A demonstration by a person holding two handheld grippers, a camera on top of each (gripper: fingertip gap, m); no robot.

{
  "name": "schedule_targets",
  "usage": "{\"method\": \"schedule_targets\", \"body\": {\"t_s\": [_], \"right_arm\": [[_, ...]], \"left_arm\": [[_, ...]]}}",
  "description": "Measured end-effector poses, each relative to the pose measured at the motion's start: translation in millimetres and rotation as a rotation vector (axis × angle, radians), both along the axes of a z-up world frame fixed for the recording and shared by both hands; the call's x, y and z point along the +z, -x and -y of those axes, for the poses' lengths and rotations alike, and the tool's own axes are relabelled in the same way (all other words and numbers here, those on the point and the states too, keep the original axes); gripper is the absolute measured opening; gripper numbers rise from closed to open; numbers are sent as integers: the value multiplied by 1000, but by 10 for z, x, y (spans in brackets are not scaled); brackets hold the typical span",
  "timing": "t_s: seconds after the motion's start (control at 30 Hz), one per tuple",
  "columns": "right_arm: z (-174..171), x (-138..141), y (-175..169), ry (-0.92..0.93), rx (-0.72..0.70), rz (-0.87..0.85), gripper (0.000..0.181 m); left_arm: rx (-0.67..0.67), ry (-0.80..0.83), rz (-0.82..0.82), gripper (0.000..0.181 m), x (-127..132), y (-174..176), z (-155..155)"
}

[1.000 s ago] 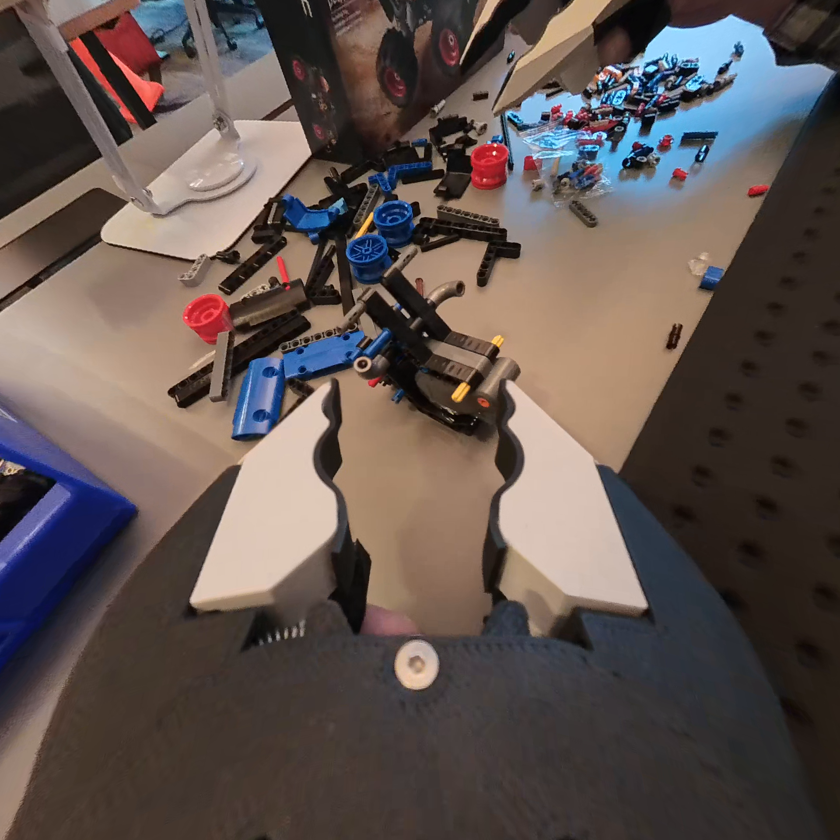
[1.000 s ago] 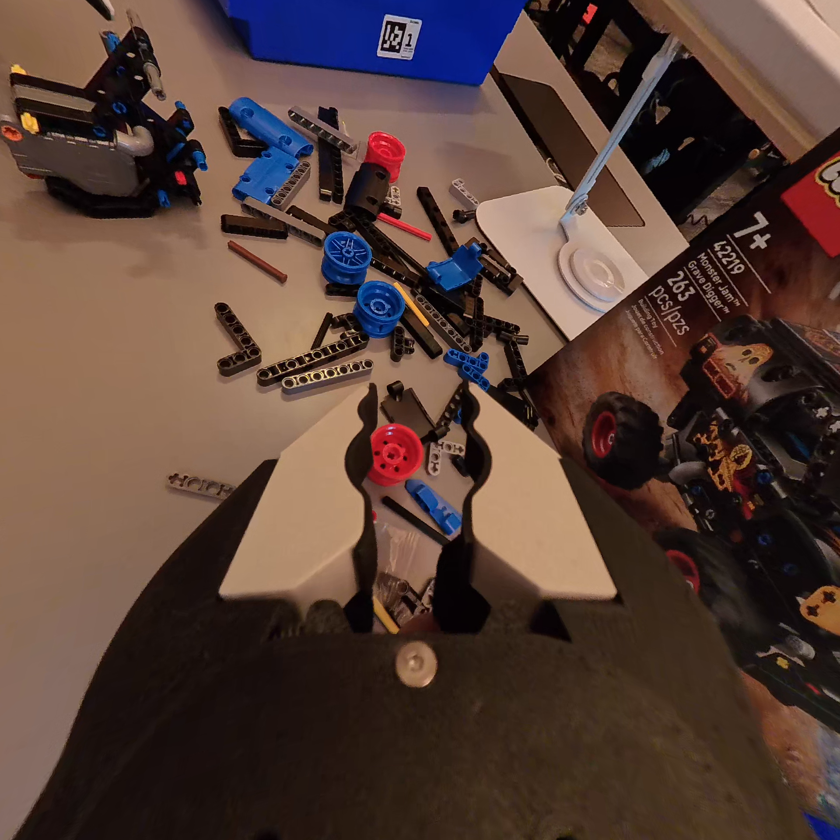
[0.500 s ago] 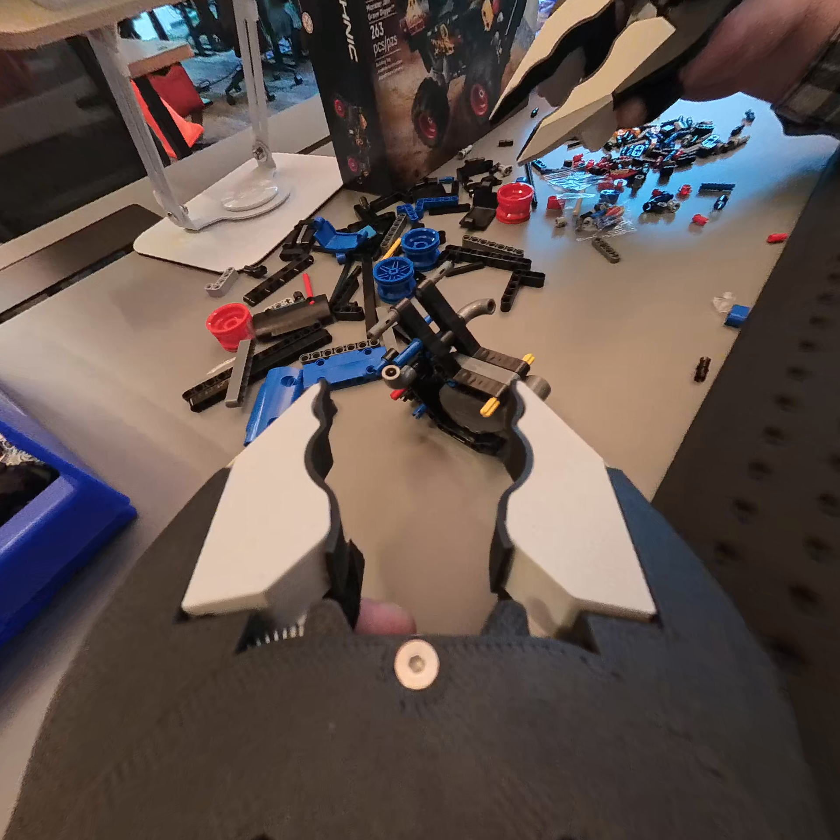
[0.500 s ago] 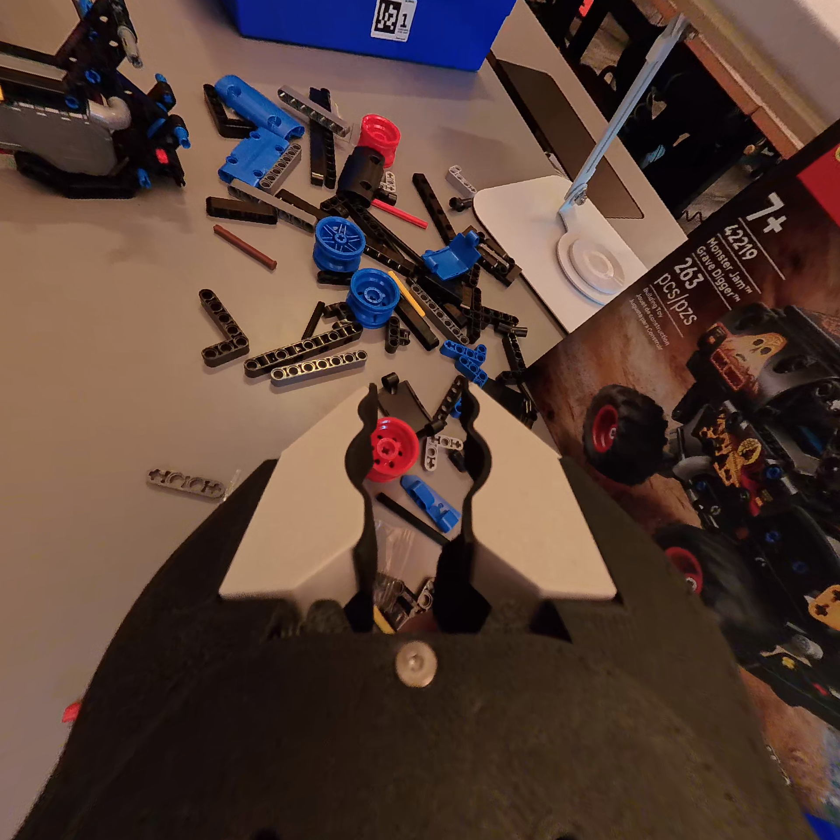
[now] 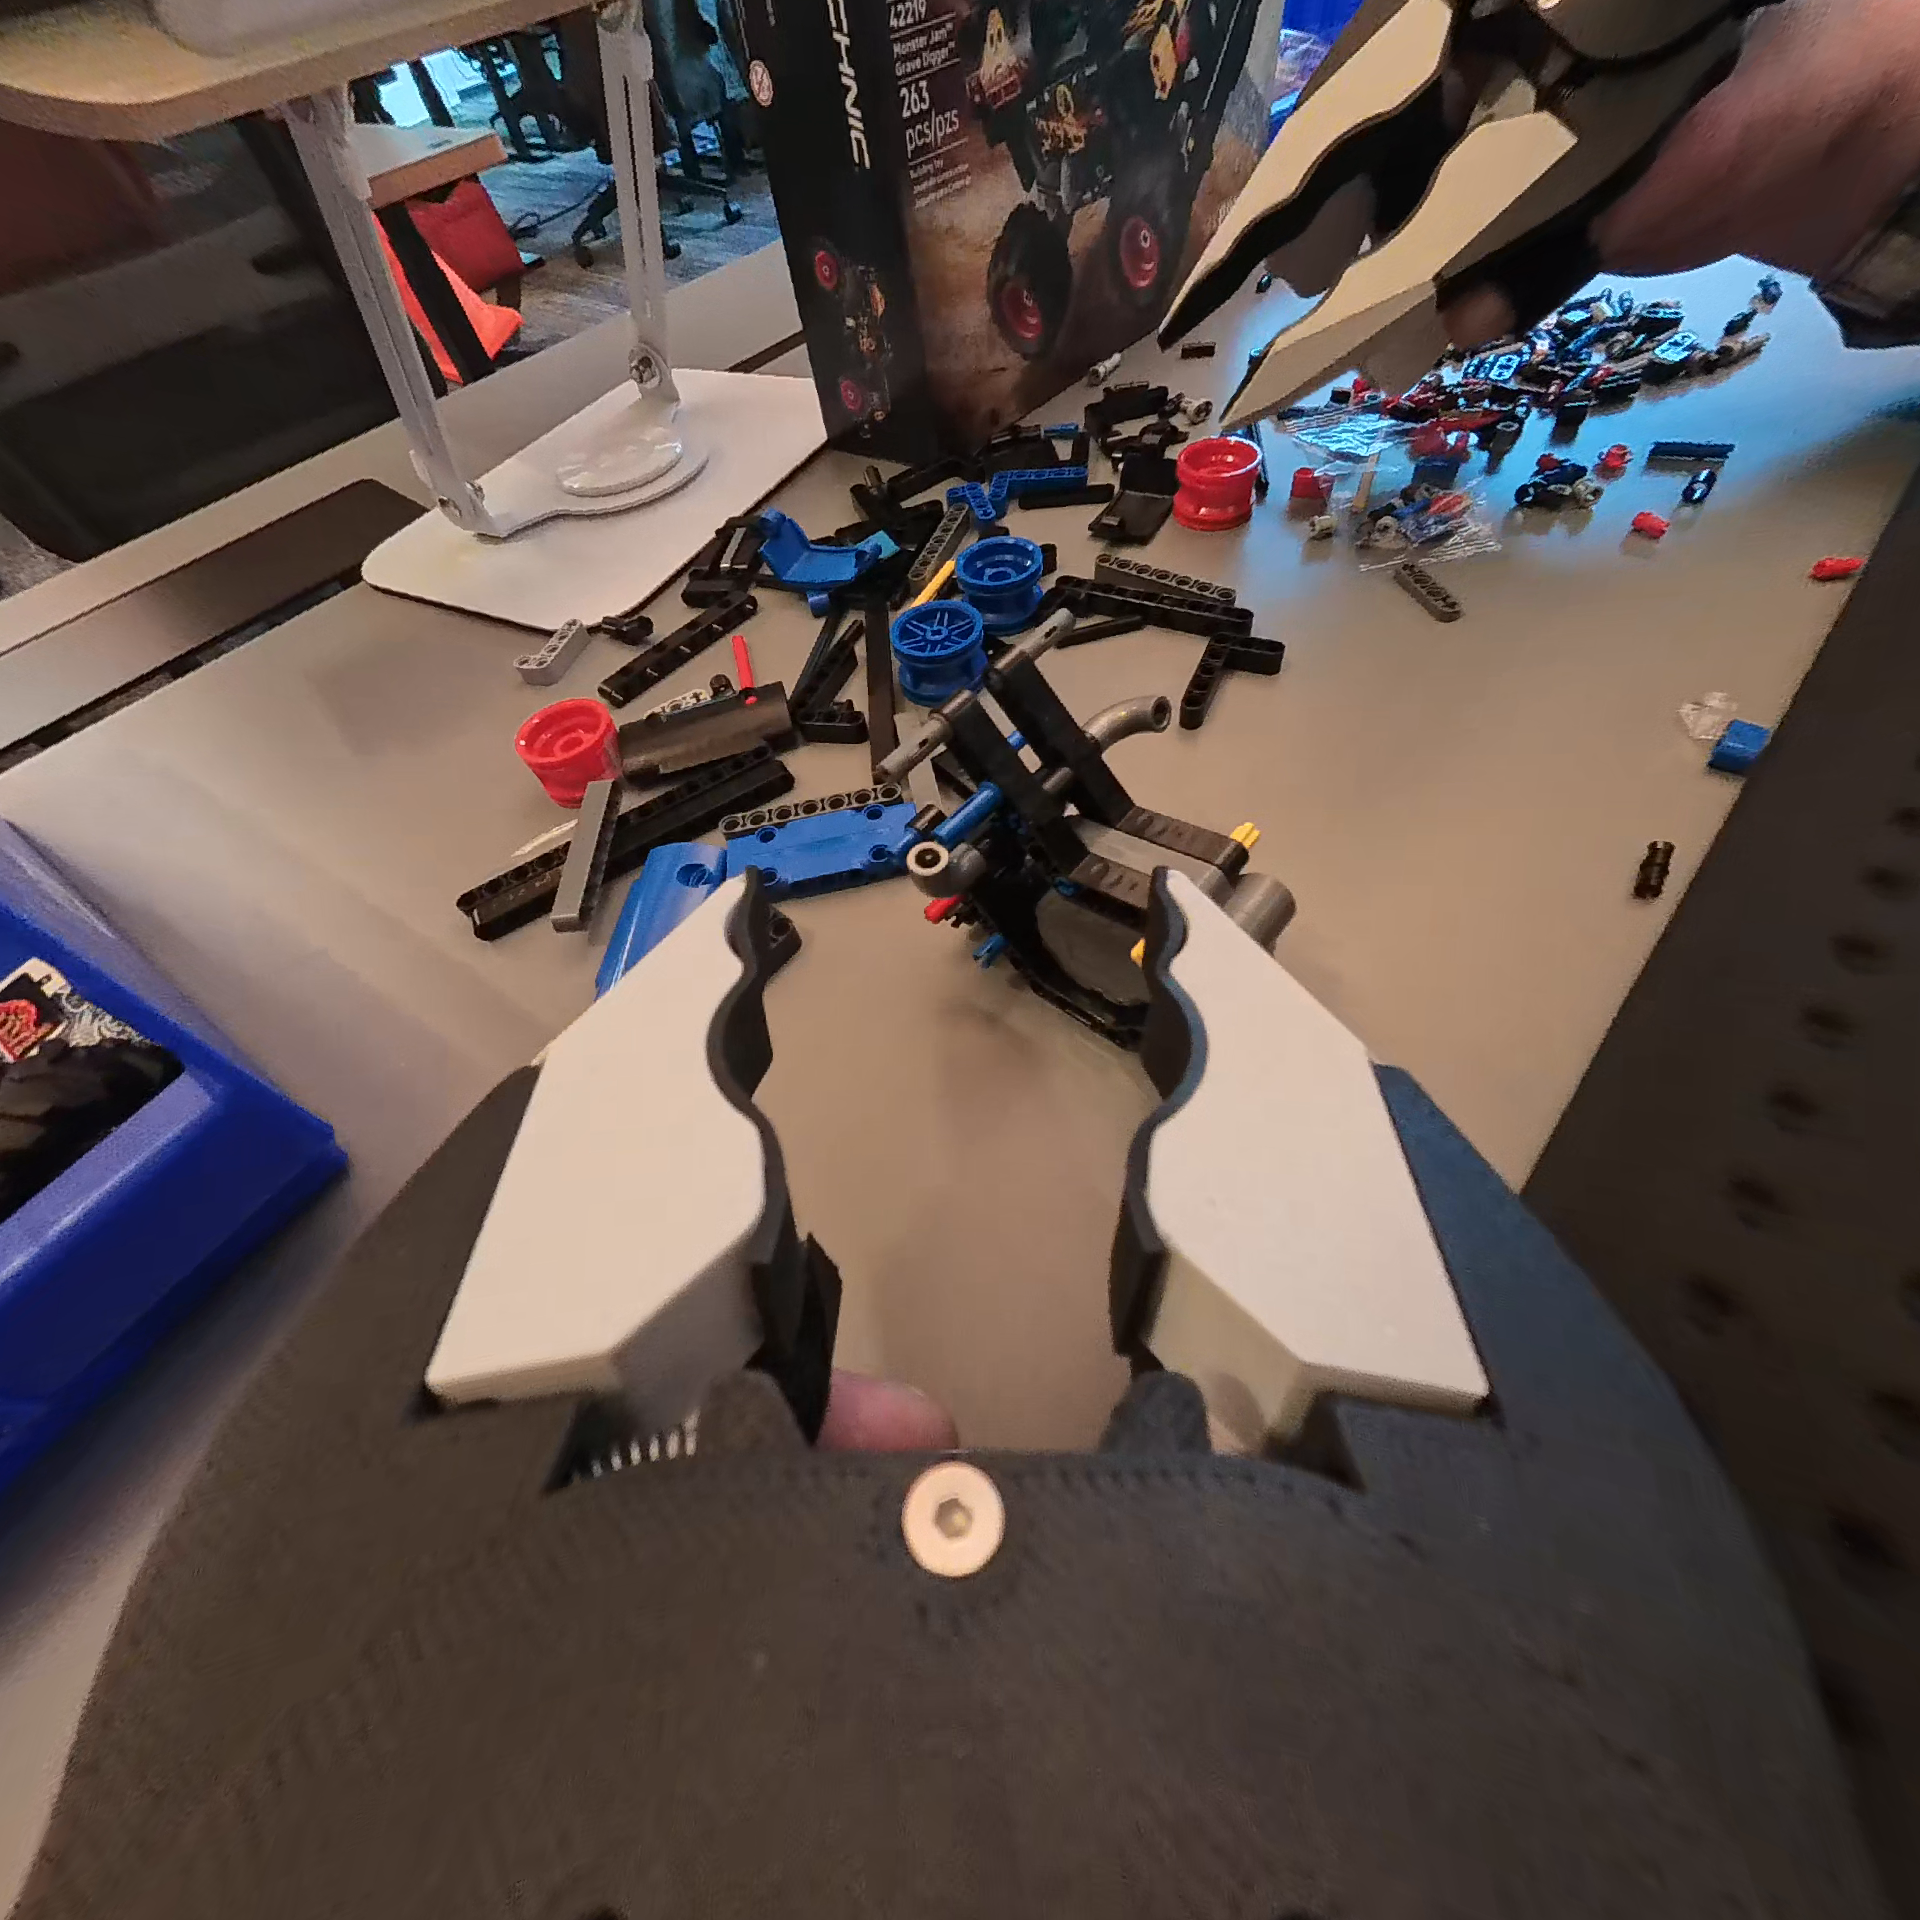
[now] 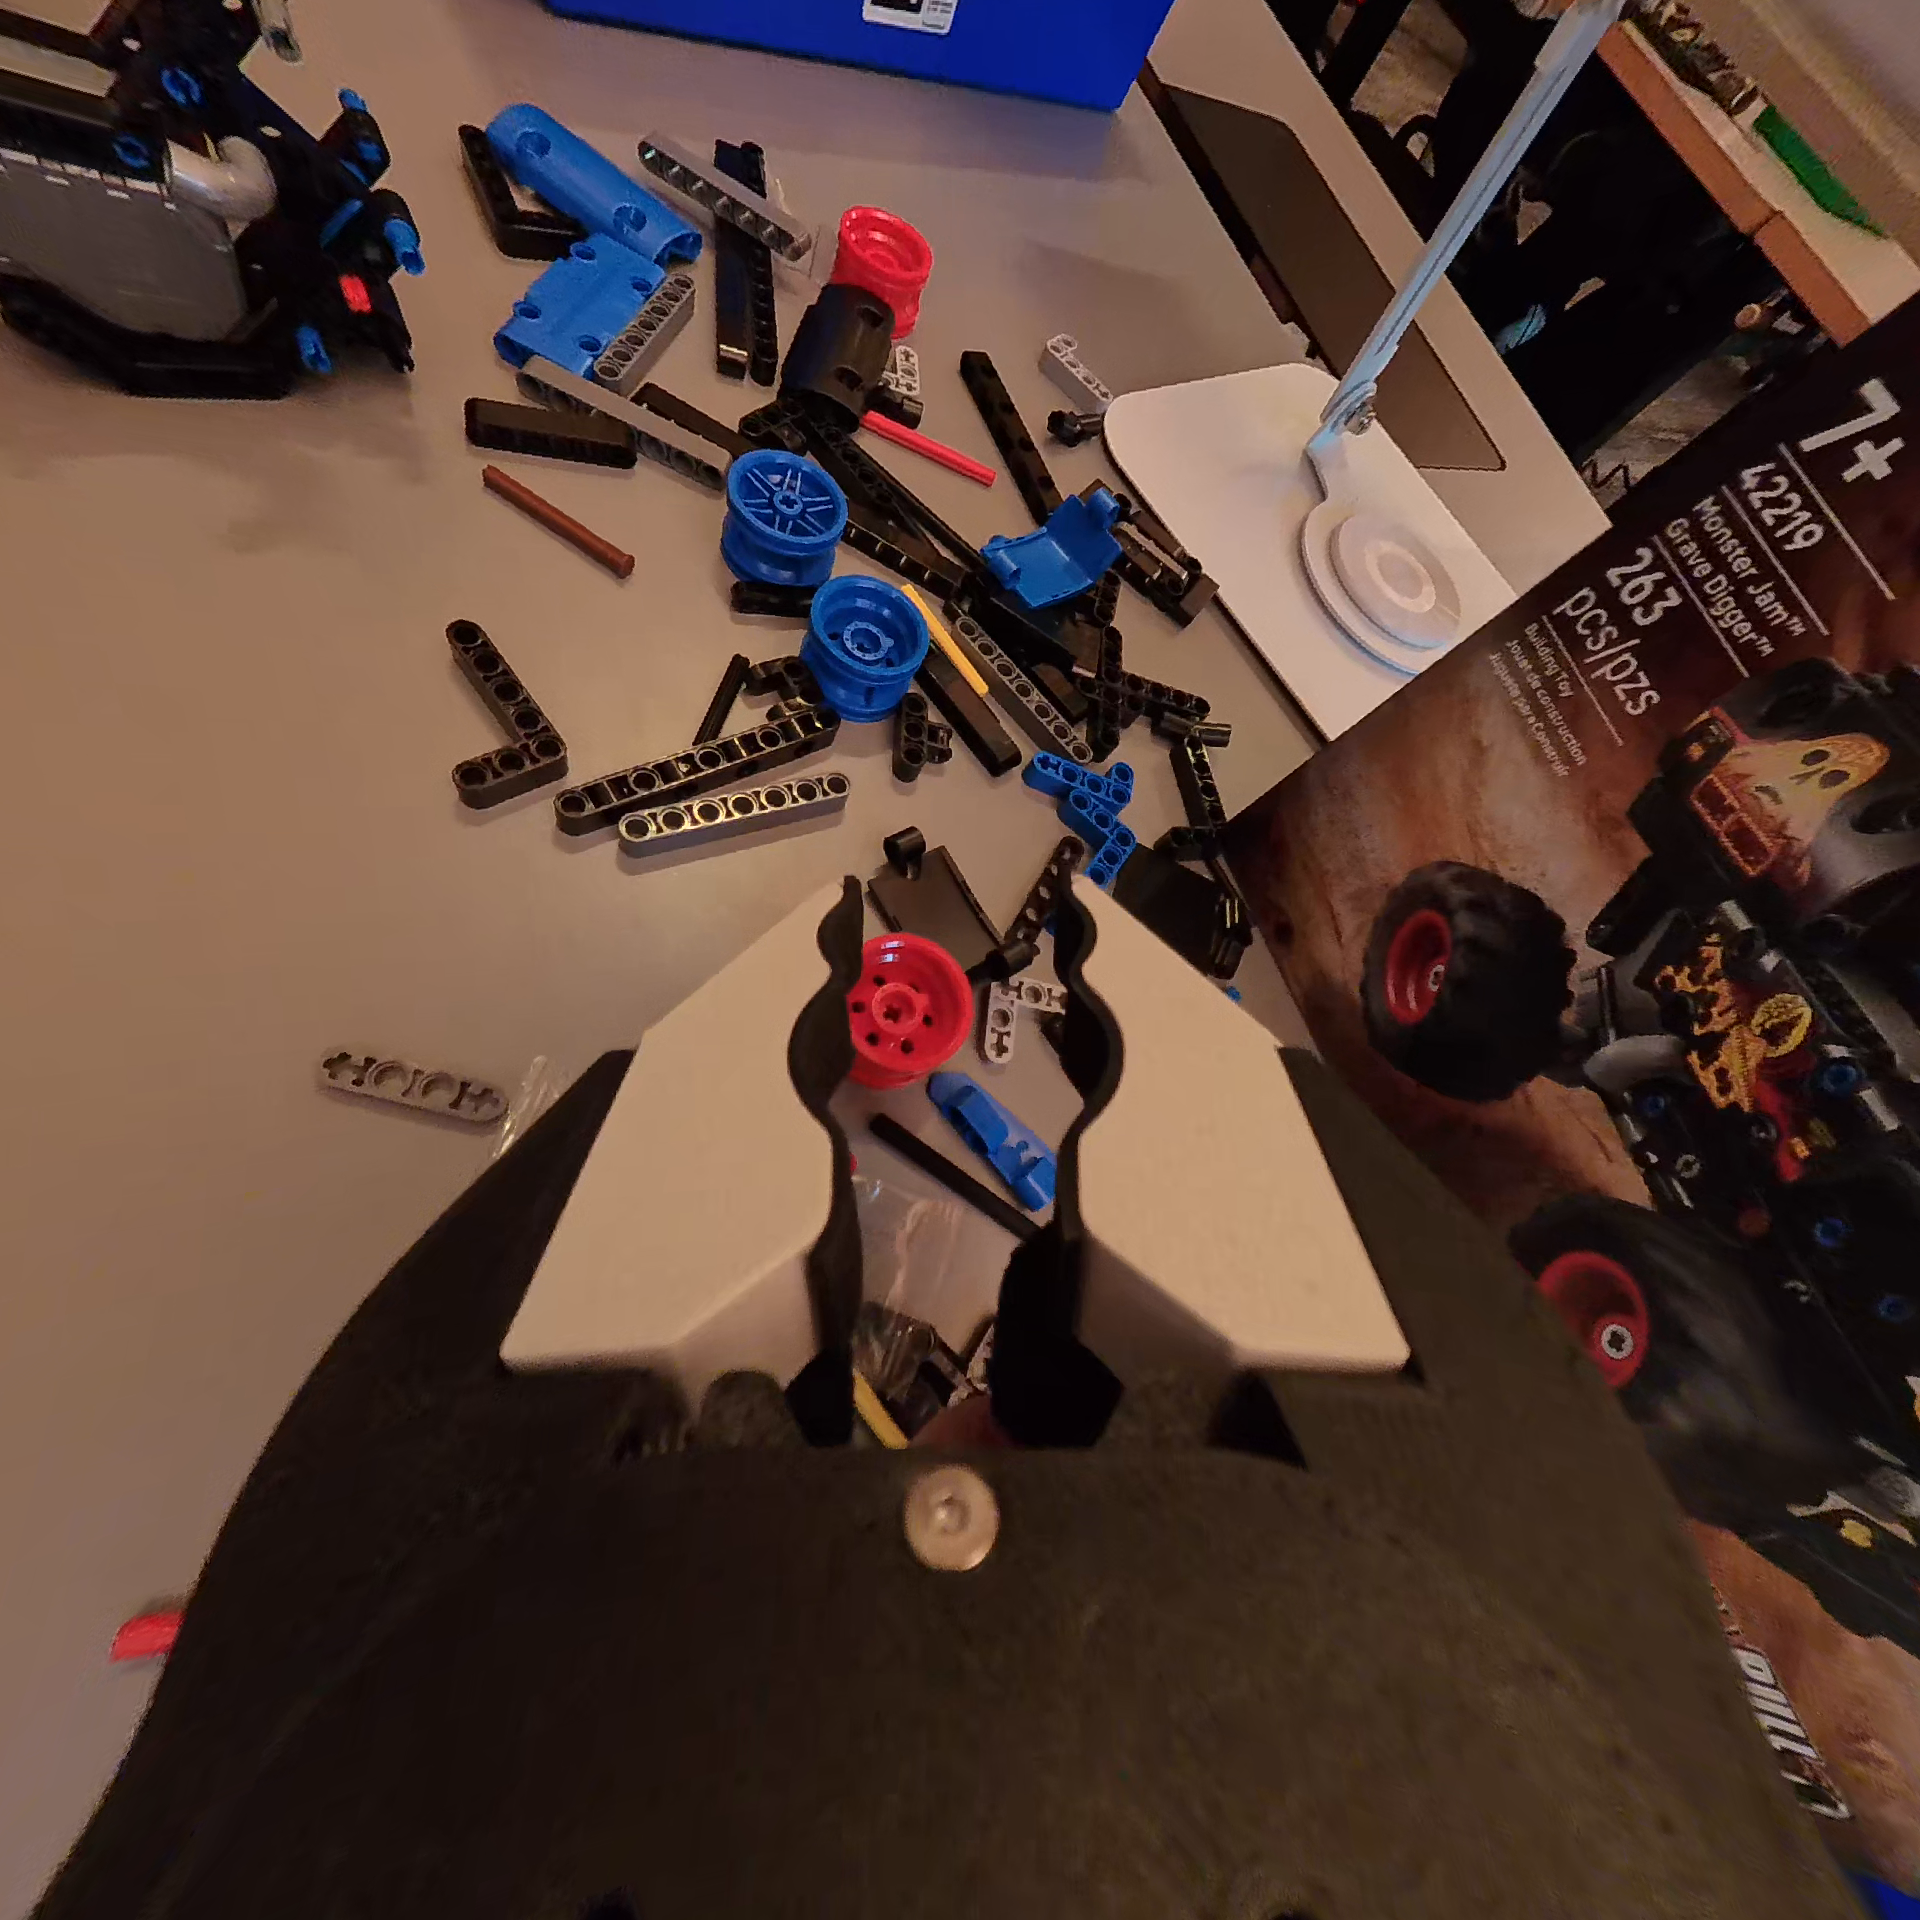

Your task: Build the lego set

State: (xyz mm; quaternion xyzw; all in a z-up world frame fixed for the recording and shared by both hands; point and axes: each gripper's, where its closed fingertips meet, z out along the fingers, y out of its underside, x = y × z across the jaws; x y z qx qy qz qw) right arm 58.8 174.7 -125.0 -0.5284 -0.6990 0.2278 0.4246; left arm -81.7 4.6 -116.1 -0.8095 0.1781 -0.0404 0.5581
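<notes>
Left tongs (image 5: 961, 914) spread wide, empty, low over the grey desk (image 5: 1434, 831), tips just short of the half-built black, grey and blue chassis (image 5: 1049, 883) standing right ahead. Right tongs (image 6: 956, 904) parted a little, nothing clamped, held above a red wheel hub (image 6: 906, 1010) seen between the 2 tips, a small blue piece (image 6: 992, 1138) just beside it. Farther out, 2 blue hubs (image 6: 784, 520), black beams and blue panels strewn across the desk. Printed set box (image 6: 1621, 1039) upright at the right, white lamp base (image 6: 1340, 540) behind the pile, blue bin (image 5: 125, 1174) at the left edge.
</notes>
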Motion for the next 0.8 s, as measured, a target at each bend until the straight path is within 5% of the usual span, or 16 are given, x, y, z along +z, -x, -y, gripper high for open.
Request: {"method": "schedule_targets", "body": {"t_s": [0.8], "right_arm": [[-127, 86, -72, 33, -61, -32, 32]], "left_arm": [[9, -8, -12, 70, 10, 9, -8]]}}
